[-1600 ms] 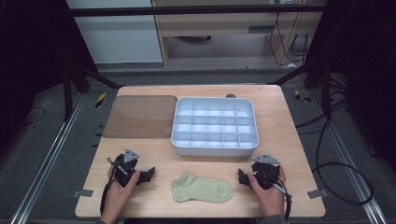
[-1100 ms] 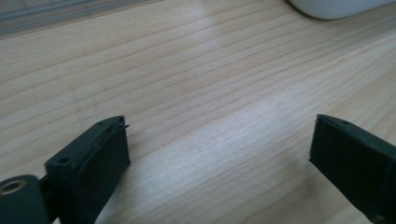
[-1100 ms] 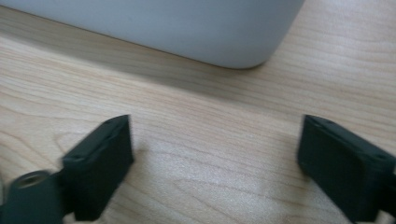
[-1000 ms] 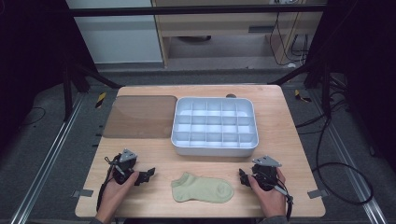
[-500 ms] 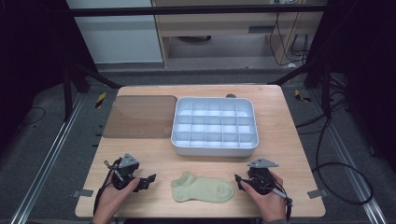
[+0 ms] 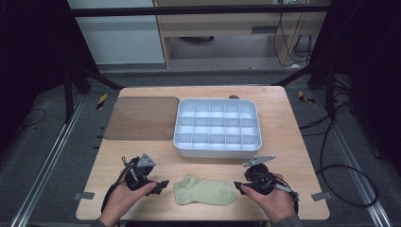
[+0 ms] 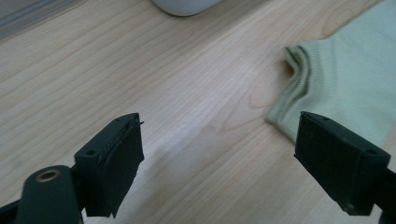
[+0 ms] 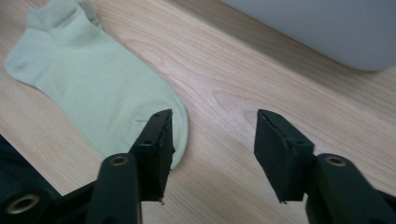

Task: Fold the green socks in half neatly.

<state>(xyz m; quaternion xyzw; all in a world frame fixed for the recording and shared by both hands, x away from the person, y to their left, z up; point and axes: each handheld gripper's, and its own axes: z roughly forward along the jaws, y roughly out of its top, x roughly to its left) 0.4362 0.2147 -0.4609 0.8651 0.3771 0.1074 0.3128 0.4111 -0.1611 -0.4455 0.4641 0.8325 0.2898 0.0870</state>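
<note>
Sock [image 6: 204, 190] lay flat at the table's near edge between both parted grippers, left [image 6: 163, 183] and right [image 6: 239, 188], the right's jaws just narrowing on nothing; it probably risked pinching only table.

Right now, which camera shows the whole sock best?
The high view: the sock lies whole and flat between both hands. The right gripper view shows most of it, toe end nearest; the left gripper view shows just its cuff end.
</note>
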